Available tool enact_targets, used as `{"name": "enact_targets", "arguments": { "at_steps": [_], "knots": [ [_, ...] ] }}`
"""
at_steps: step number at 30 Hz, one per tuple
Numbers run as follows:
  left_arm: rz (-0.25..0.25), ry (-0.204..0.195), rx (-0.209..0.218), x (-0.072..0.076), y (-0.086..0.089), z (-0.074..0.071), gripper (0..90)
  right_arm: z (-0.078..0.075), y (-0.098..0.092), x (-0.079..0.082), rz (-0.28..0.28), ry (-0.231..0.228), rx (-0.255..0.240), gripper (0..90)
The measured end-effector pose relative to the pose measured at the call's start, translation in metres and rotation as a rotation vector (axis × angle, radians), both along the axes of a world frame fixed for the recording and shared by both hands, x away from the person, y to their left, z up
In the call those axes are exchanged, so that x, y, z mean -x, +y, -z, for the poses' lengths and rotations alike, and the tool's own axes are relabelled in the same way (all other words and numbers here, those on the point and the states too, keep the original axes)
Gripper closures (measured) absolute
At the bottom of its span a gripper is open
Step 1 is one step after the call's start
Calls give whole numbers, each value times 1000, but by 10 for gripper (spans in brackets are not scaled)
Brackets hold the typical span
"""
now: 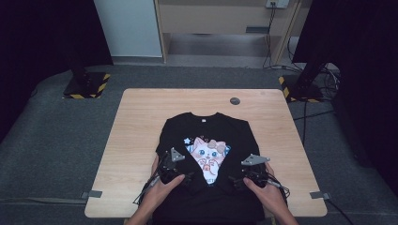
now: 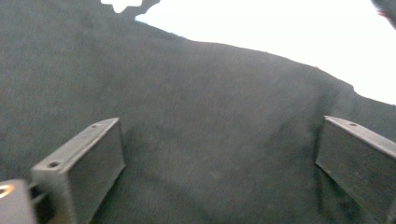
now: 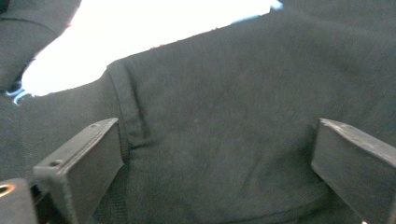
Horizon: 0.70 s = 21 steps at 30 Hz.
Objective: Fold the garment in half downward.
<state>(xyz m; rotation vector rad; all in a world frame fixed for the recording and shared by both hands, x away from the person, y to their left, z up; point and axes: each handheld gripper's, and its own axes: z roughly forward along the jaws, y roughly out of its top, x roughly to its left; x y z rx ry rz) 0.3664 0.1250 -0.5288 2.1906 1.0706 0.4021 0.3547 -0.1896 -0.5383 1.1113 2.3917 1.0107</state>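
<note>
Softly, both spread grippers, left point(image 1: 187, 177) and right point(image 1: 234, 180), press the matte black T-shirt point(image 1: 234, 136).

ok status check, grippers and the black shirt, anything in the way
Left gripper and right gripper open, jaws spread over black fabric. Black t-shirt flat on table, sleeves folded in, cat print up. Nothing in the way.

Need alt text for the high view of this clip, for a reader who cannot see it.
A black T-shirt with a cartoon cat print lies on a wooden table. A person's hands rest the left gripper and right gripper on the shirt's lower part, either side of the print.
</note>
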Motion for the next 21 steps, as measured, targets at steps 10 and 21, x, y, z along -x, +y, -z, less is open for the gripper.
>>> {"name": "enact_targets", "arguments": {
  "at_steps": [10,21],
  "knots": [
    [-52,-8,-5,-49,-12,6,25,-8,17,-49,18,-16,-27,50],
    [-48,-37,-5,-37,-12,10,0,6,19,-43,16,-24,-10,46]
  ]
}}
